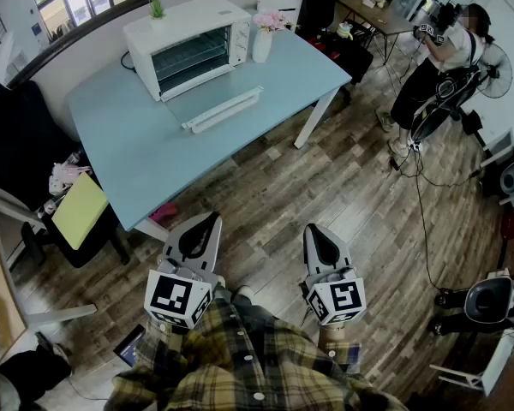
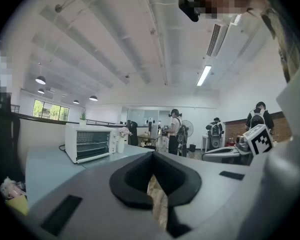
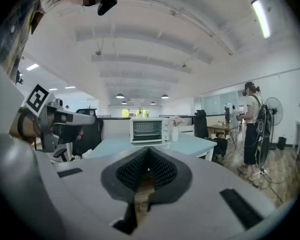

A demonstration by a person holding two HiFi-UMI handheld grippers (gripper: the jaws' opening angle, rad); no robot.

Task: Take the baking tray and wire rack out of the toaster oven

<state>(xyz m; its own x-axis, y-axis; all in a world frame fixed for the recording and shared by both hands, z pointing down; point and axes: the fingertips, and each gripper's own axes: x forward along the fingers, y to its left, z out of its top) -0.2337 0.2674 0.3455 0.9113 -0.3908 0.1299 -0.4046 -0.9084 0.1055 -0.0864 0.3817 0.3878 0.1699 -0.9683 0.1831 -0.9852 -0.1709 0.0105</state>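
Both claws were closed and empty: the left gripper (image 2: 152,160) had its dark pads pressed together with nothing between them, and the right gripper (image 3: 147,156) was the same. In the head view they were held side by side low over the wooden floor (image 1: 325,187), in front of a plaid shirt (image 1: 240,366) and well short of the light blue table (image 1: 128,152). The white toaster oven (image 1: 188,45) stood at the table's far side with its door (image 1: 221,110) folded down onto the tabletop. The wire rack (image 1: 188,60) showed as thin bars inside; the baking tray possibly sat with it, but was too small to make out. A white vase (image 1: 263,41) of pink flowers stood just beside the oven.
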